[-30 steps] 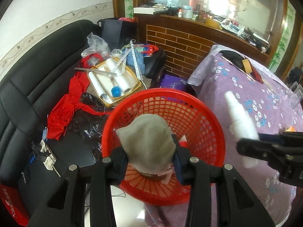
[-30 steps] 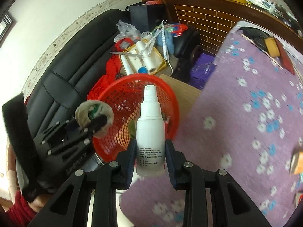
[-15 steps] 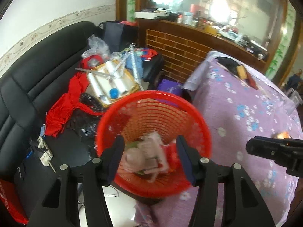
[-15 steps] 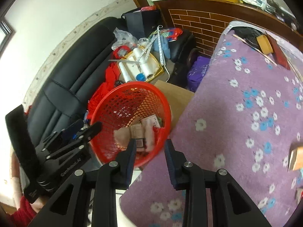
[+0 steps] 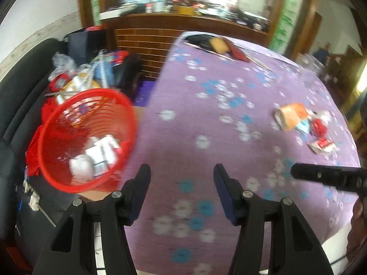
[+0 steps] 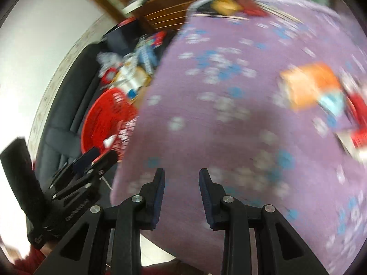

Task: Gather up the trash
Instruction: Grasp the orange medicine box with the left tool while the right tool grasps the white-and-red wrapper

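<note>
The red mesh basket [image 5: 57, 123] stands left of the table and holds white wrappers and a pale wad [image 5: 81, 166]. My left gripper [image 5: 181, 174] hangs open and empty over the purple flowered tablecloth [image 5: 206, 119]. In the right wrist view, which is blurred, my right gripper [image 6: 182, 175] is also open with nothing between its fingers. The basket [image 6: 101, 116] and my left gripper [image 6: 96, 162] show at its left. Loose trash lies at the table's right: an orange box [image 5: 292, 114] [image 6: 309, 87], a red crumpled piece [image 5: 318, 126] and a red-and-white packet [image 5: 322, 145].
A black sofa [image 5: 13, 105] behind the basket carries red cloth, plastic bags and a tray of white rolls [image 5: 75, 84]. A brick-faced counter [image 5: 160, 34] runs along the back. A dark item and a yellow block [image 5: 220, 43] lie at the table's far end.
The left gripper let the grey wad fall into the basket and the right gripper let go of the white spray bottle. Both then swung right, from above the basket to above the table.
</note>
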